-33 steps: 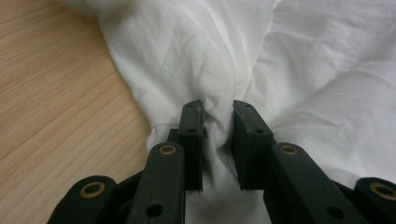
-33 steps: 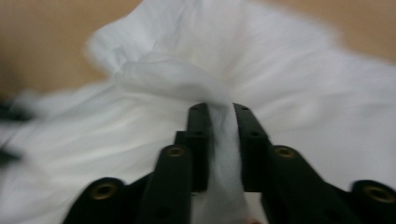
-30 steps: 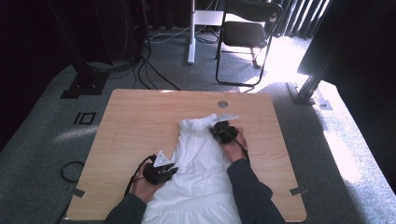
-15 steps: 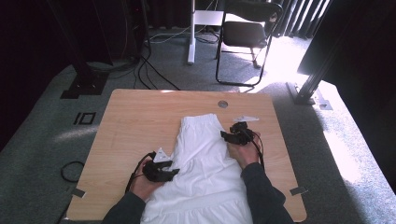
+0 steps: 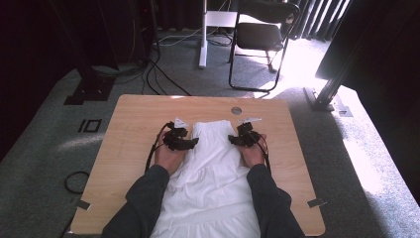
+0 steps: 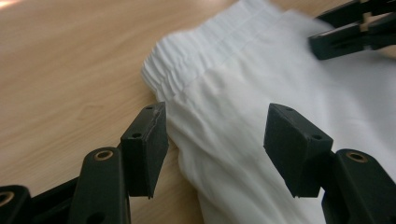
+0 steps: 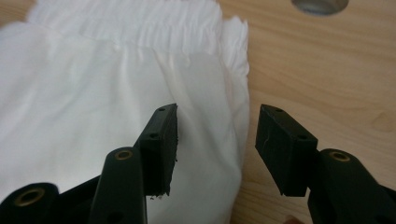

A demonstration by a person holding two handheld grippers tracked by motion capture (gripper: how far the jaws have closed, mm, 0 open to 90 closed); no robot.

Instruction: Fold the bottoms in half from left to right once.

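Left gripper (image 5: pixel 192 142) sits at the left edge of the white garment (image 5: pixel 213 173), near its gathered waistband; its jaws have just been opening and stand wide, the cloth's edge between them with neither pad pressing on it. From the left gripper view, the garment (image 6: pixel 280 84) lies flat on the wooden table (image 6: pixel 70 70). Spread lengthwise along the table's middle (image 5: pixel 133 114), the garment has its waistband at the far end and its hem towards the person. Right gripper (image 5: pixel 232 140) rests at the garment's right edge, level with the left one. Its jaws have just narrowed slightly but are parted, straddling the folded side edge (image 7: pixel 233 130) without clamping it.
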